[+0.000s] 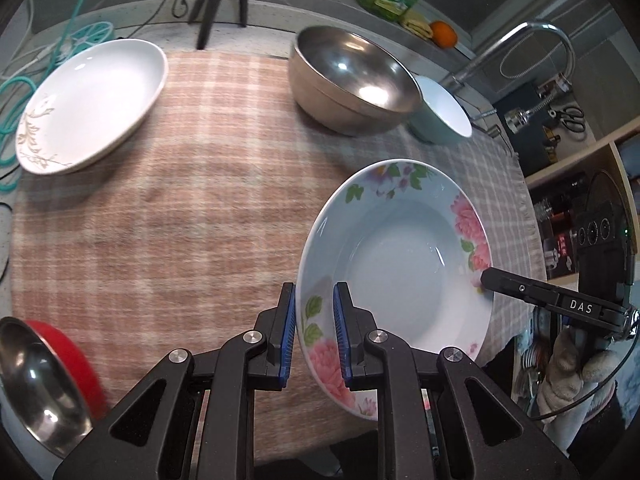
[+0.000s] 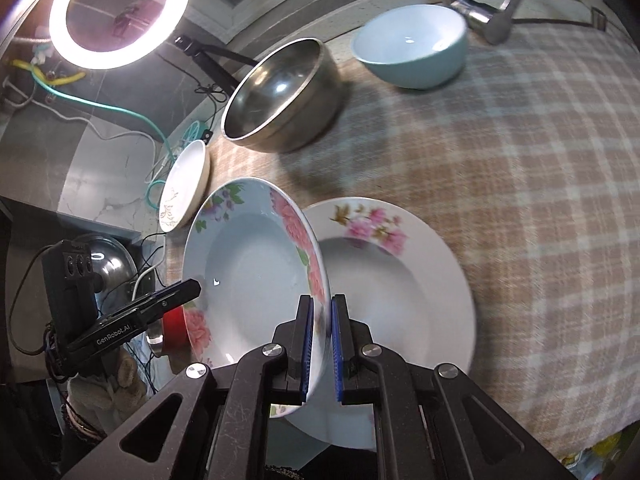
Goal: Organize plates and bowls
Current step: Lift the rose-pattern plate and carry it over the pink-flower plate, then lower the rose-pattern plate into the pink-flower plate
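Right now the left gripper (image 1: 314, 336) and the right gripper (image 2: 321, 350) each pinch one rim of the blue flower plate (image 1: 400, 264), holding it tilted above the desk (image 1: 180, 200) by its near edge, over the white flower plate (image 2: 400, 280). If one pinch slips, it could drop and crack both.
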Tool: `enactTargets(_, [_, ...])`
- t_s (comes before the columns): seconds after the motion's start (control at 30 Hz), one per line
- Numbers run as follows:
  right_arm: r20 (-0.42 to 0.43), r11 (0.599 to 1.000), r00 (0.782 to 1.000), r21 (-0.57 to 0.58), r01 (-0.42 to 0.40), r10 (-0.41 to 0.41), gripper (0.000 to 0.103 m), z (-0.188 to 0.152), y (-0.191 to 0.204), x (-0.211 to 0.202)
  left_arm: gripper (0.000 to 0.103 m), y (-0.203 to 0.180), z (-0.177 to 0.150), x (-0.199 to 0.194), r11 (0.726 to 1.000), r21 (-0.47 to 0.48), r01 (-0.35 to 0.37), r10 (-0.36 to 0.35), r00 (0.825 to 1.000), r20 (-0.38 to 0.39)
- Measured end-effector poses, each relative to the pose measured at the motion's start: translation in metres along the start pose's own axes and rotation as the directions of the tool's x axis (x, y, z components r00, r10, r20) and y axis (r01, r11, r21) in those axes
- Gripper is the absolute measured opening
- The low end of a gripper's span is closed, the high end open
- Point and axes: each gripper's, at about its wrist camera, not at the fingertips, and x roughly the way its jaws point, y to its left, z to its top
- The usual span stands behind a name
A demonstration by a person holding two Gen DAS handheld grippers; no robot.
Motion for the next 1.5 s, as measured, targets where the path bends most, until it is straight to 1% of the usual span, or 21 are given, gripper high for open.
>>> enactTargets(0.2, [0.001, 0.999, 1.000, 0.043, 0.019, -0.019, 0.008, -0.012, -0.027, -0.007, 0.016, -0.019, -0.002, 0.015, 1.000, 0.018, 0.017, -0.017, 1.000, -0.020])
enactTargets(0.5, [0.002, 0.996, 0.999, 0.077, 0.041, -0.042, 0.008, -0.022, -0.050, -0.010, 0.016, -0.032, -0.001, 0.033, 0.999, 0.036, 0.022, -0.020, 0.999, -0.046])
enactTargets(0.87, [-0.013, 0.995, 0.999, 0.089, 0.052, -0.051, 0.008, -0.027, -0.057, -0.004, 0.016, -0.032, -0.001, 0.041, 0.999, 0.046, 0.007, -0.004, 0.998, -0.063])
enactTargets(1.5, [-0.040, 0.993, 0.997, 0.096, 0.072, -0.068, 0.008, -0.029, -0.062, 0.002, 0.016, -0.035, 0.003, 0.047, 0.998, 0.062, 0.008, -0.004, 0.997, -0.073])
